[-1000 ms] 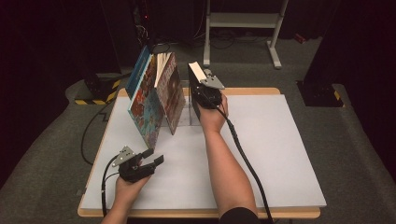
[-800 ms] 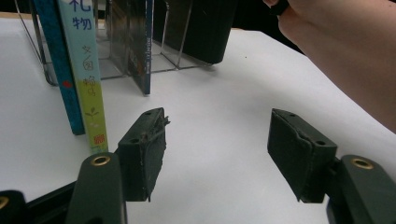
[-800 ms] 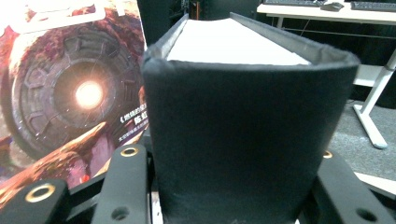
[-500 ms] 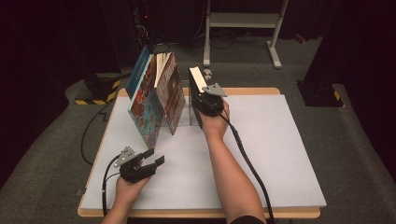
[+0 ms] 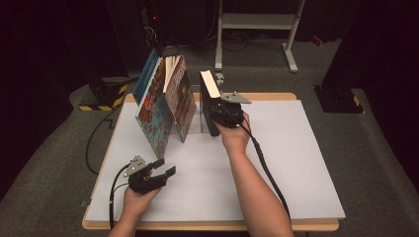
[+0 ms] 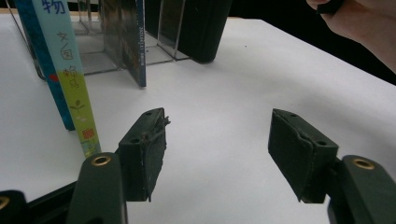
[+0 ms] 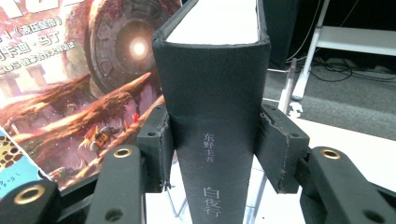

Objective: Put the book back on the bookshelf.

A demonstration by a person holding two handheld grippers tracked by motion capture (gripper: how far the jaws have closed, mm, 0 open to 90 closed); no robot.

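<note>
Right gripper (image 5: pixel 217 106) at the far middle of the bench (image 5: pixel 306 163), jaws astride the spine of a thick black book (image 7: pixel 212 107). Right gripper view: 1 pad each side of the spine, left pad touching the cover, right pad touching or just off it; cannot tell if they press. Jaws have just been opening, book between them. Book stands upright, spine toward the person, white page edge on top, just right of a clear stand (image 5: pixel 196 121).

Left of the stand, 2 colourful books (image 5: pixel 165 106) lean together at the top, a blue-edged one (image 5: pixel 146 74) behind them on the left.

Left gripper (image 5: pixel 165 167) at the near left, low over the white bench top, well apart from the books. Jaws moderately wide, nothing between them; left gripper view shows bare bench between the pads (image 6: pixel 144 151)
</note>
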